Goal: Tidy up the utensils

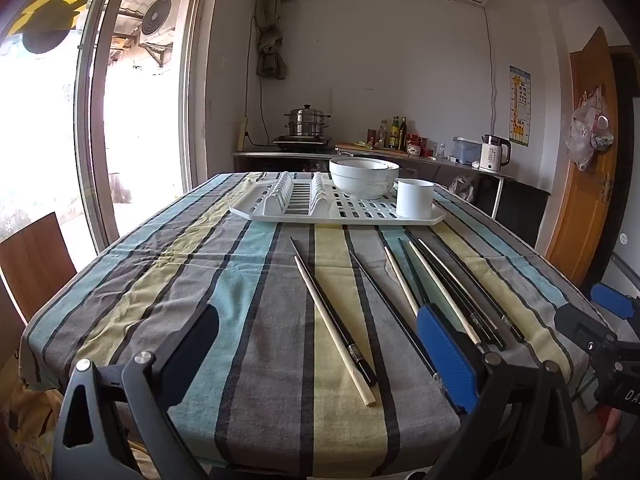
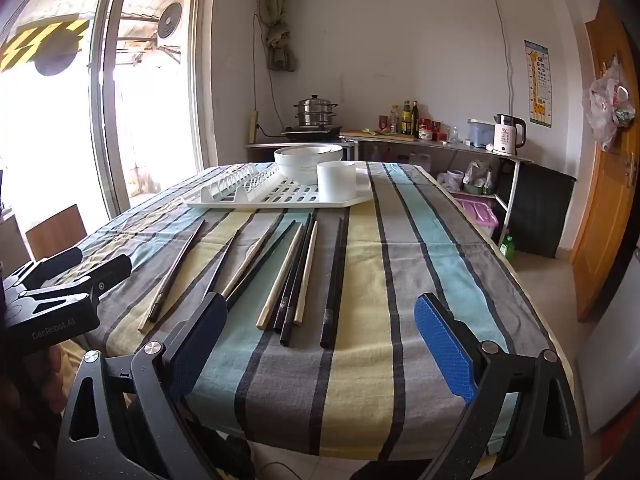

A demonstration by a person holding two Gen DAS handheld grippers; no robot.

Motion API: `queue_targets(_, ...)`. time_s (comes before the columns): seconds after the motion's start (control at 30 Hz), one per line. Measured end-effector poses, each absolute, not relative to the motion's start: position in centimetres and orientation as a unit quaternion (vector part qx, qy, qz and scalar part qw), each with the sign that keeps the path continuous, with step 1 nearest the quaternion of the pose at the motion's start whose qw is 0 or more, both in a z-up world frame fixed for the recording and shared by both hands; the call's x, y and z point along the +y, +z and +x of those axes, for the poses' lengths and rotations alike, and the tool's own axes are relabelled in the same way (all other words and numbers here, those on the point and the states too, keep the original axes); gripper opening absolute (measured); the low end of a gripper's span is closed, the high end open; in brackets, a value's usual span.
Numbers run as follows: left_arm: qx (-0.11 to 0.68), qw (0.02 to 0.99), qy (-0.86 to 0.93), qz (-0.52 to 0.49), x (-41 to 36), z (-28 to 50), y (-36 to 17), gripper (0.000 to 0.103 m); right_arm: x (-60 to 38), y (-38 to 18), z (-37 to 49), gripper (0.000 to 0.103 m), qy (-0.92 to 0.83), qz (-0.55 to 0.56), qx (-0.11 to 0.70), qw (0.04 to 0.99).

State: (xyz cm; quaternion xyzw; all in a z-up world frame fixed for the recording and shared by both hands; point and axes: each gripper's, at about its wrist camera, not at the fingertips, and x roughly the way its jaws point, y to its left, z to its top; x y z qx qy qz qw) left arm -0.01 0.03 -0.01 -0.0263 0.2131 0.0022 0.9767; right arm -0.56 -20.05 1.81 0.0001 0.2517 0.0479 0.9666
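A striped desk [image 1: 200, 280] holds scattered chopsticks [image 2: 304, 272] before a white rack [image 2: 280, 196]. Left hand-held gripper [image 1: 320, 352] and right hand-held gripper [image 2: 320, 344] both hover spread wide, holding nothing.

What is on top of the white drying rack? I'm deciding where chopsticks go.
On the drying rack stand stacked white bowls and a white cup. The cup's inside is hidden.

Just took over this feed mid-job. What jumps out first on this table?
The chopsticks, black and pale wood mixed, lie scattered loose across the near half of the striped tablecloth. Behind them sits a white drying rack holding stacked white bowls and a white cup. The left gripper and right gripper hover open, empty.
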Motion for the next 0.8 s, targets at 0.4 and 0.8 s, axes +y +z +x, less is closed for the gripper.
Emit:
queue_targets(0.4,0.219,0.975,0.002,-0.027,0.40,-0.04,-0.19,0.101,-20.23,1.90,-0.58,0.095,0.046,0.001,0.250,0.967)
queue_targets(0.8,0.221,0.975,0.003,-0.023,0.00,-0.03,0.10,0.101,-20.25,2.24,-0.90,0.095,0.044,0.005,0.249,0.967)
